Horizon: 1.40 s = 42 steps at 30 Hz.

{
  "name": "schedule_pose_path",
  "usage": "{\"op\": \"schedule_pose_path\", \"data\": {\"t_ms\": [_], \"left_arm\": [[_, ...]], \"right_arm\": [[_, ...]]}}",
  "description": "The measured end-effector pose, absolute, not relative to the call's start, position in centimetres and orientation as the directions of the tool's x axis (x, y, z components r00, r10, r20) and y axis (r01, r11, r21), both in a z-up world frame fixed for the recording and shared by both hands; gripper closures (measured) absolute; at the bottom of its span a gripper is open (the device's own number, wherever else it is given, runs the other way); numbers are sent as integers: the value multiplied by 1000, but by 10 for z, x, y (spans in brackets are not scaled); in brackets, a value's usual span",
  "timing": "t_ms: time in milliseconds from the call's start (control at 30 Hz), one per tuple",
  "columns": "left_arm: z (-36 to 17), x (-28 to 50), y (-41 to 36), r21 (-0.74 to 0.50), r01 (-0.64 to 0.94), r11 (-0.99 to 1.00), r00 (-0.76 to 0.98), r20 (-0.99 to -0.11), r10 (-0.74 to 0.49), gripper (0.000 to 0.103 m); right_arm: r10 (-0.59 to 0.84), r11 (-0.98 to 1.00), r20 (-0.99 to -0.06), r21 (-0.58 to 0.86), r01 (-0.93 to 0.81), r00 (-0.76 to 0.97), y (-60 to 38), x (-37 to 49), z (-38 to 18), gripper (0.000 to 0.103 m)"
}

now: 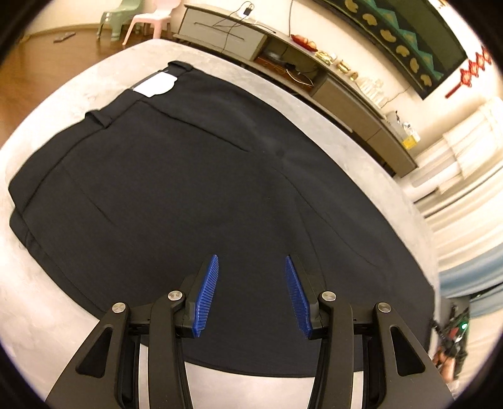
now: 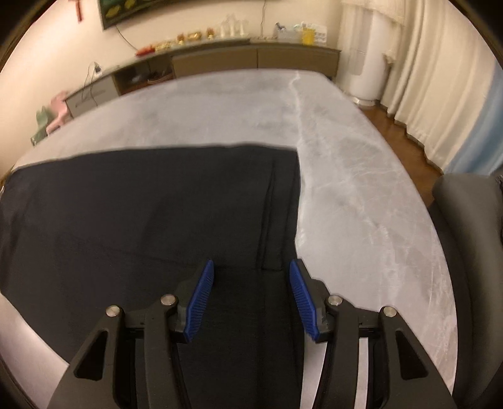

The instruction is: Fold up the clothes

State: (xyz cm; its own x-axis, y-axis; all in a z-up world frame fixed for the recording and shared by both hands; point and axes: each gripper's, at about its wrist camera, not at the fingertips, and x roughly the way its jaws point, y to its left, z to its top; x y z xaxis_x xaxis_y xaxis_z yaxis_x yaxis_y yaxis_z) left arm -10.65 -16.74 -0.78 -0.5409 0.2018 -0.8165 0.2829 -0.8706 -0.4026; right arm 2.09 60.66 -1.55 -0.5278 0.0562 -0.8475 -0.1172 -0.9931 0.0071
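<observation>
Black fabric trousers [image 1: 195,188] lying flat on grey marbled tabletop [image 2: 361,176]; left gripper [image 1: 251,295] and right gripper [image 2: 251,302] above, jaws released, grasping nothing.

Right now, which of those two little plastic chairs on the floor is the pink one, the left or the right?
In the left gripper's view, the pink plastic chair is the right-hand one; the pale green plastic chair stands just left of it.

Home living room: long sideboard [image 2: 251,58], curtains [image 2: 424,94], plastic kids' chairs [image 1: 135,22].
</observation>
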Motion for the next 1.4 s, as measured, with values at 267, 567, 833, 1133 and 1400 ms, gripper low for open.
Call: {"op": "schedule_pose_path", "data": {"t_ms": [267, 567, 833, 1133, 1400], "left_arm": [[-1, -113, -167, -375, 271, -887, -559, -811, 173, 55], [-11, -115, -185, -333, 308, -891, -537, -834, 126, 55], [-26, -119, -197, -248, 325, -913, -489, -870, 62, 55], [-24, -94, -268, -307, 422, -853, -558, -829, 22, 56], [-50, -93, -297, -263, 397, -879, -515, -857, 24, 58]], "right_arm": [[60, -997, -848, -29, -66, -527, 592, 10, -6, 91], [46, -992, -838, 23, -121, -544, 605, 1, 13, 91], [109, -981, -829, 0, -195, -548, 613, -11, 13, 91], [235, -958, -786, -87, -275, -572, 607, -9, 13, 63], [68, -996, -864, -32, -80, -500, 569, -18, -30, 57]]}}
